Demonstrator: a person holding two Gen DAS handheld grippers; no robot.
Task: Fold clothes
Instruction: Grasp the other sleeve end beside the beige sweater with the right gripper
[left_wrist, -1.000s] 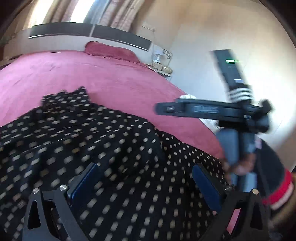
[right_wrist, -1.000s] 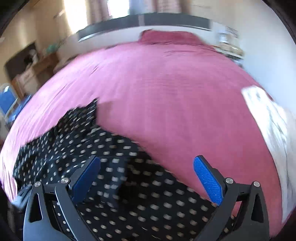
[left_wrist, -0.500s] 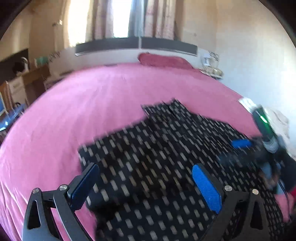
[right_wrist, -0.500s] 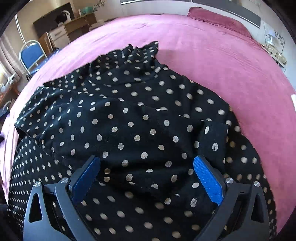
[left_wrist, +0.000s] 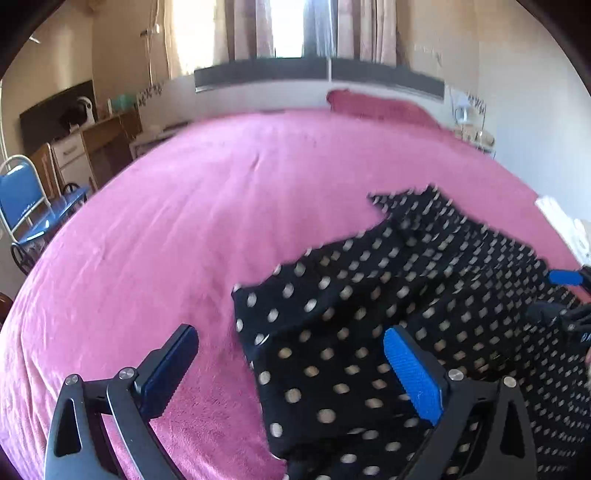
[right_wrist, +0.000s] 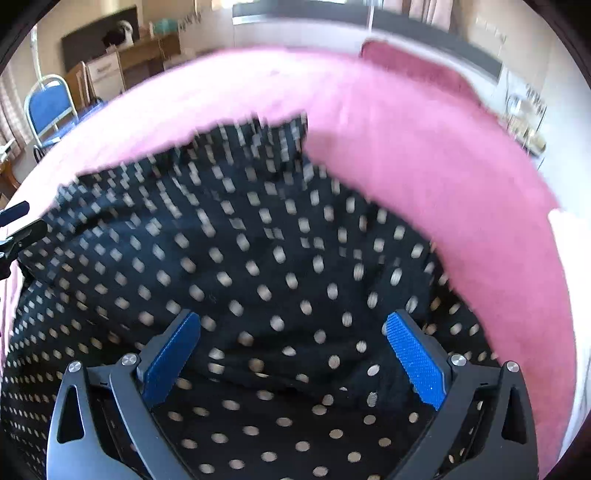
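A black garment with white polka dots (left_wrist: 424, 295) lies rumpled on the pink bed cover (left_wrist: 203, 229). In the left wrist view my left gripper (left_wrist: 291, 354) hovers open over the garment's left corner, one blue pad over pink cover, the other over cloth. The right gripper's blue tip (left_wrist: 563, 277) pokes in at the right edge of that view. In the right wrist view my right gripper (right_wrist: 291, 347) is open above the middle of the garment (right_wrist: 258, 258), nothing between its pads. The left gripper's dark tip (right_wrist: 18, 221) shows at the left edge.
A pink pillow (left_wrist: 376, 107) lies at the headboard. A blue chair (left_wrist: 22, 206) and a wooden desk (left_wrist: 99, 144) stand left of the bed. A small bedside stand (left_wrist: 472, 125) is at the far right. Something white (right_wrist: 569, 236) lies at the bed's right edge.
My left gripper has swung left, from over the garment's middle to its left corner. The right gripper has dropped back slightly over the cloth. Both stayed open.
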